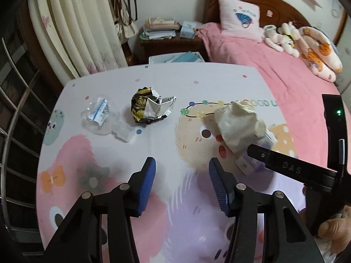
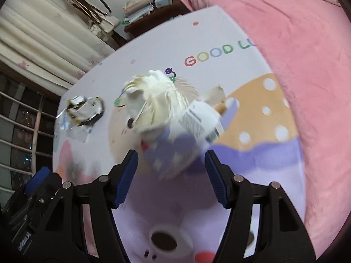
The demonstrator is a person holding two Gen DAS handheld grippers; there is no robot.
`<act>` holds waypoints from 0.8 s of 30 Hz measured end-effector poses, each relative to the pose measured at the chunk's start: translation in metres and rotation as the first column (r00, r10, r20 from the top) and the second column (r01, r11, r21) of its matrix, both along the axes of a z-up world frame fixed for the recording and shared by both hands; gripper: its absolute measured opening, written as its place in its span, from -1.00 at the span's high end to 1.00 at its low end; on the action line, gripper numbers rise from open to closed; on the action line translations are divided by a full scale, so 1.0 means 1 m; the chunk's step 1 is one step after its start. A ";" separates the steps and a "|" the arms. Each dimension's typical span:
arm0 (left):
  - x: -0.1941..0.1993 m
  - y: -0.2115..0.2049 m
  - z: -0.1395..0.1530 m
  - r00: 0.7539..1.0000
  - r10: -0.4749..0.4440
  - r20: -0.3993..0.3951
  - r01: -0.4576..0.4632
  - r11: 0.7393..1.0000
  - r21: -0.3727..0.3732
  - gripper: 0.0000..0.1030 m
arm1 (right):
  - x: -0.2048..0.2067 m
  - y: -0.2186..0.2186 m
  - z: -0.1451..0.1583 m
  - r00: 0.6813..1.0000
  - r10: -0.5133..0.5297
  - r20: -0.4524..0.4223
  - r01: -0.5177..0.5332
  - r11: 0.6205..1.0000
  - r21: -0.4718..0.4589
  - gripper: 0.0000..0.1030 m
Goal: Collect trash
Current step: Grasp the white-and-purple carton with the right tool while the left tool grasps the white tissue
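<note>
A crumpled cream paper wad [image 1: 238, 123] lies on a small white-and-purple carton [image 1: 246, 164] on the cartoon-print table [image 1: 109, 153]. A crushed foil wrapper [image 1: 151, 108] and a clear plastic wrapper with a blue label [image 1: 98, 115] lie at the far left. My left gripper [image 1: 182, 182] is open and empty above the table's middle. My right gripper [image 2: 171, 175] is open, its blue pads either side of the blurred carton [image 2: 197, 120] and paper wad [image 2: 153, 100]. The right gripper's finger [image 1: 285, 168] reaches to the carton in the left view.
A pink bed [image 1: 274, 65] with a pillow and plush toys borders the table's right side. A dark nightstand [image 1: 171, 43] stacked with papers stands behind. Cream curtains [image 1: 76, 32] and a metal window rail [image 1: 13, 109] are at the left.
</note>
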State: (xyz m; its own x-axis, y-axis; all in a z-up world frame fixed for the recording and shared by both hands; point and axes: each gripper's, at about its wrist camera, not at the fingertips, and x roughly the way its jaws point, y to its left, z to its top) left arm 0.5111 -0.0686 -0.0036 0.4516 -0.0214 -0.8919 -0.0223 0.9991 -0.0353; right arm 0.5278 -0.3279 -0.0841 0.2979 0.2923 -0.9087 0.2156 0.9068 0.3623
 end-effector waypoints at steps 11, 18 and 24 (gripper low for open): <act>0.030 -0.020 -0.013 0.999 -0.036 -0.023 0.035 0.998 -0.049 -0.02 | 0.024 0.008 -0.018 0.993 0.115 -0.003 -0.115 0.993 -0.037 -0.12; 0.056 -0.054 -0.015 0.991 -0.127 -0.047 0.123 0.988 -0.095 -0.03 | 0.018 -0.020 -0.008 0.988 0.152 0.016 -0.151 0.987 -0.058 0.11; 0.076 -0.083 -0.025 0.982 -0.169 -0.086 0.157 0.979 -0.127 -0.18 | 0.017 -0.044 -0.009 0.985 0.171 0.011 -0.169 0.980 -0.109 0.19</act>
State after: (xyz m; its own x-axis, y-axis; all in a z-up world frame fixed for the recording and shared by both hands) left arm 0.5871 -0.1511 -0.0288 0.3462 -0.1960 -0.9174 0.1315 0.9784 -0.1594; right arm 0.5453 -0.3716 -0.0932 0.2709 0.2410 -0.9320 0.0488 0.9635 0.2633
